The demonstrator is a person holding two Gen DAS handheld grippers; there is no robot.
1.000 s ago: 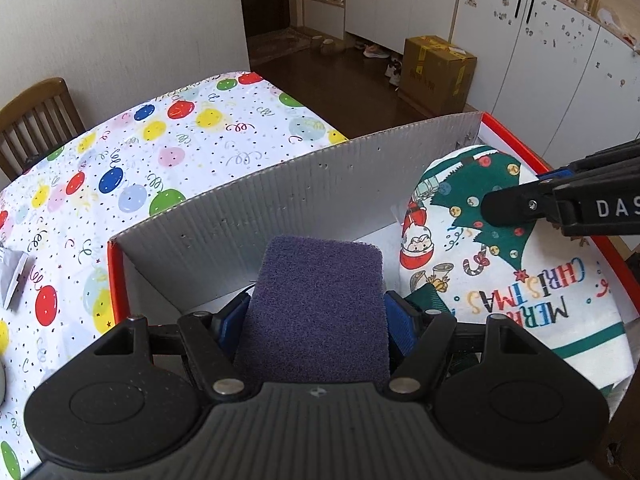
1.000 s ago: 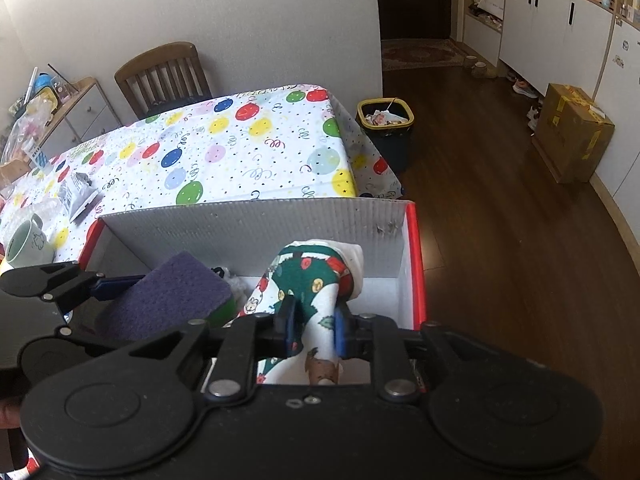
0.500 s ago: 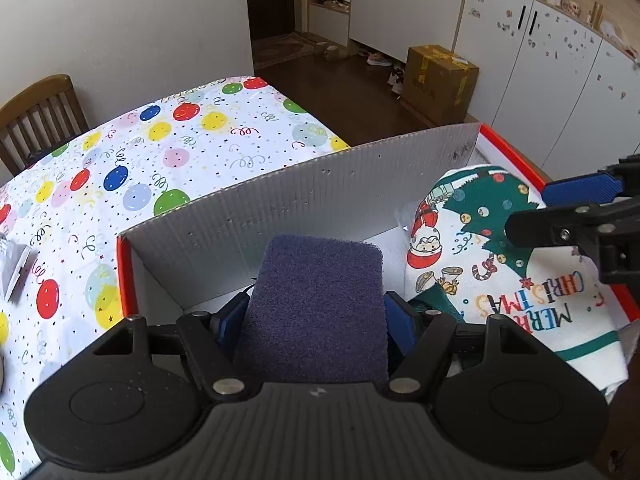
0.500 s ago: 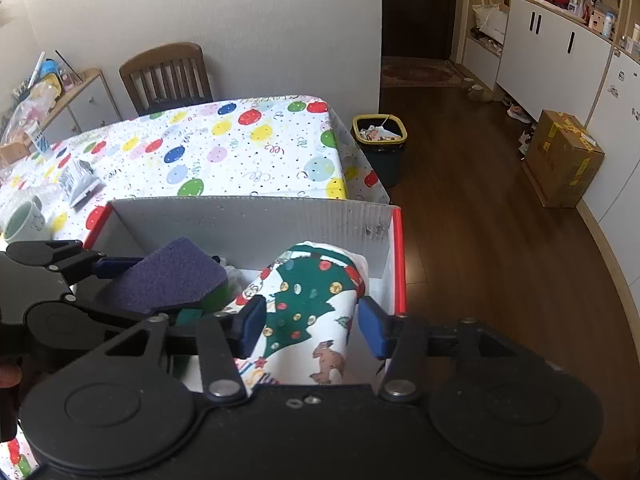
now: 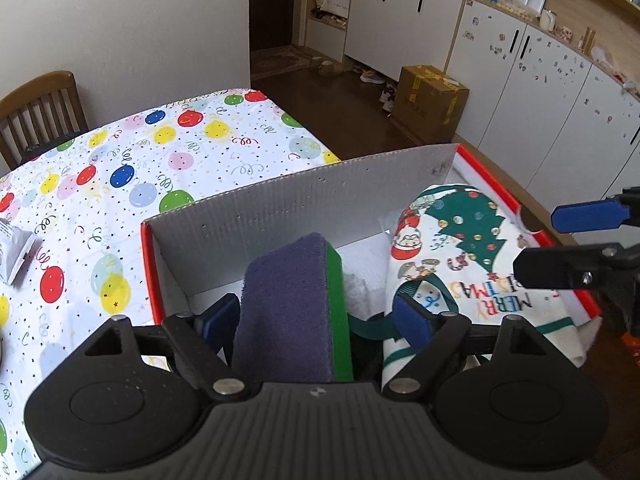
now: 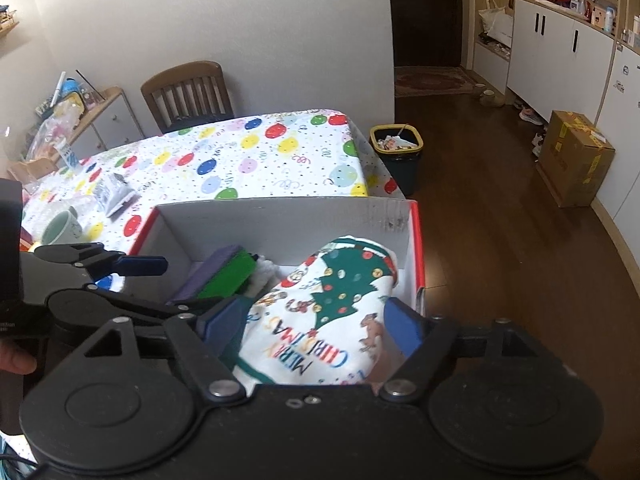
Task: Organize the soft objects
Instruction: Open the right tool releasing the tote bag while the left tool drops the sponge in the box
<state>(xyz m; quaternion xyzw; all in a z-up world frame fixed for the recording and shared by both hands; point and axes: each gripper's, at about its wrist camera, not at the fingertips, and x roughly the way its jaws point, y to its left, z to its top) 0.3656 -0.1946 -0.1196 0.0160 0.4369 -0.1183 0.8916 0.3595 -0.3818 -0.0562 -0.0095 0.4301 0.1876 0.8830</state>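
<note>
Left gripper (image 5: pixel 316 320): we are holding it spread wide, gripping nothing | sponge (image 5: pixel 292 308) sitting between its pads, long axis running away from us, inside the box (image 5: pixel 304 204) | right gripper (image 6: pixel 316 326): gaping, empty, straddling the Christmas cloth (image 6: pixel 332 308).

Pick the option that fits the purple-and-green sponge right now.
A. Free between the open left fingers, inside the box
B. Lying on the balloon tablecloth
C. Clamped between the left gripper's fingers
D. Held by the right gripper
A: the sponge stands in the box with gaps to both pads of the left gripper.
</note>
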